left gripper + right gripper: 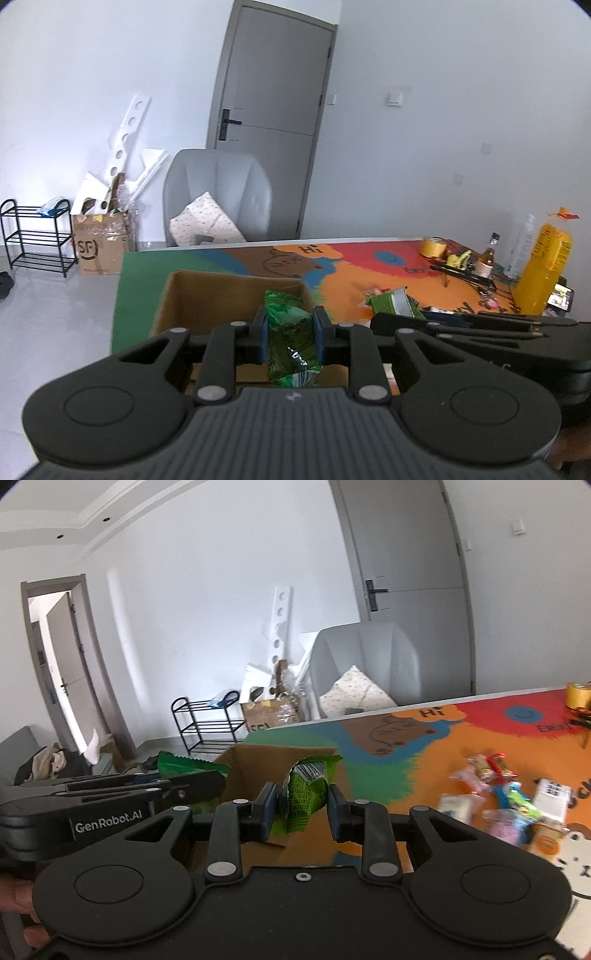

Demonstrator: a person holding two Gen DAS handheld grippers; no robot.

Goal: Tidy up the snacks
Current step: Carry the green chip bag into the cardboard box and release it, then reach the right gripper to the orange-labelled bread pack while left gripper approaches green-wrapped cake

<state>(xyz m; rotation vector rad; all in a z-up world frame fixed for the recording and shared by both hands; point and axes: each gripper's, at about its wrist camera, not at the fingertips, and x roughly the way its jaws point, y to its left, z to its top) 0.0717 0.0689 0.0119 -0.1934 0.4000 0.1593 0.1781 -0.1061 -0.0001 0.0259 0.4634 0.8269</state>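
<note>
Left gripper (290,332) jaws clamped on green snack packet (290,339), frame centre, over open cardboard box (207,295). Right gripper (301,812) jaws nearly closed, pinching second green packet (301,797) above box edge. Loose snacks (498,805) at right on surface (424,746).

Glossy crinkled green snack wrappers (291,343) over a matt brown cardboard box (207,295); matt black plastic left gripper (291,332).

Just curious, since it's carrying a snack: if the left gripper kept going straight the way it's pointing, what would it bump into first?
Probably the open cardboard box just ahead of the left gripper and its green packet, though depth is unclear.
</note>
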